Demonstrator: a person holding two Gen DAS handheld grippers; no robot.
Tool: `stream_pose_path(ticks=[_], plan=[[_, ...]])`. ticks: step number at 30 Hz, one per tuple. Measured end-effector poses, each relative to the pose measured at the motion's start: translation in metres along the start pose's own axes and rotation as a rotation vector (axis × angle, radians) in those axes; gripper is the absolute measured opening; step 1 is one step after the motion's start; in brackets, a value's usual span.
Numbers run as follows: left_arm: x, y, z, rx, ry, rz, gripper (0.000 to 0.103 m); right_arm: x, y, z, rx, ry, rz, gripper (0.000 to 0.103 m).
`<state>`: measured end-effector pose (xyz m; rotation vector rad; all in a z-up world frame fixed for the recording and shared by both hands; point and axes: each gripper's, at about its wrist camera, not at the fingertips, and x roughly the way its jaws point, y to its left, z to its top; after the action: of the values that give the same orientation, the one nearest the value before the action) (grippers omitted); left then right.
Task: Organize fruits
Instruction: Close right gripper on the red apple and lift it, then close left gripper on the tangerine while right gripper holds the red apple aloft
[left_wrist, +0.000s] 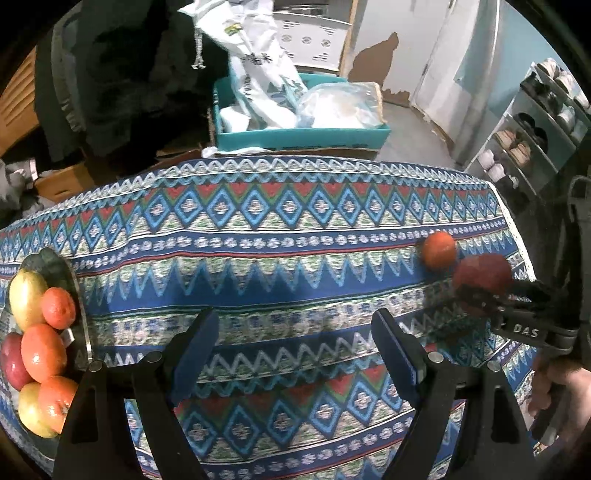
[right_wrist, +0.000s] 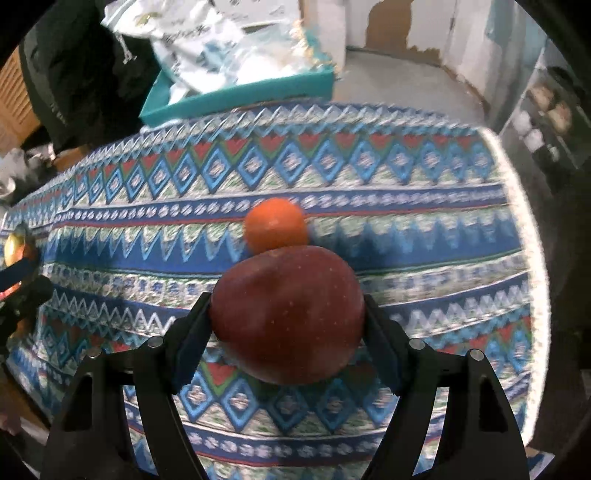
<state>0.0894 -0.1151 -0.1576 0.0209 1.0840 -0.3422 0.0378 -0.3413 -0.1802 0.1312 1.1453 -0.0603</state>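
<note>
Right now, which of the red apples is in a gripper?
The dark red apple near the table's right end, clamped in the right gripper just in front of a lone orange. The other red apple lies in the fruit plate with the oranges.

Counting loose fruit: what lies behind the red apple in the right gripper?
An orange sits on the patterned tablecloth just behind the red apple. The apple covers its lower edge, so contact cannot be judged.

Your left wrist camera looks steeply down over the patterned tablecloth (left_wrist: 280, 266), set back, toward the teal box (left_wrist: 295, 133) beyond. Your right wrist camera sits closer, the red apple (right_wrist: 288, 314) filling its lower centre. Both share the orange (left_wrist: 439, 249), apple, cloth and box.
</note>
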Motion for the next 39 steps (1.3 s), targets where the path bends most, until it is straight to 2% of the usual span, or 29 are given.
stream_pose_path(ticks=[7, 13, 21, 30, 37, 39], plan=[[0.010, -0.046, 0.022, 0.055, -0.014, -0.044, 0.086, -0.026, -0.030, 0.005, 0.046, -0.048, -0.039, 0.077], [0.019, -0.082, 0.038, 0.137, -0.007, -0.079, 0.086, -0.022, -0.051, 0.010, 0.097, -0.068, -0.046, 0.077], [0.061, -0.121, 0.050, 0.180, 0.055, -0.127, 0.086, -0.015, -0.085, 0.013, 0.201, -0.075, -0.061, 0.077], [0.101, -0.147, 0.049, 0.190, 0.109, -0.138, 0.086, -0.009, -0.108, 0.009, 0.251, -0.072, -0.079, 0.077], [0.119, -0.147, 0.049, 0.151, 0.127, -0.149, 0.086, -0.004, -0.114, 0.008, 0.278, -0.064, -0.069, 0.077], [0.123, -0.148, 0.050, 0.153, 0.125, -0.153, 0.079, -0.002, -0.113, 0.009, 0.278, -0.064, -0.065, 0.077]])
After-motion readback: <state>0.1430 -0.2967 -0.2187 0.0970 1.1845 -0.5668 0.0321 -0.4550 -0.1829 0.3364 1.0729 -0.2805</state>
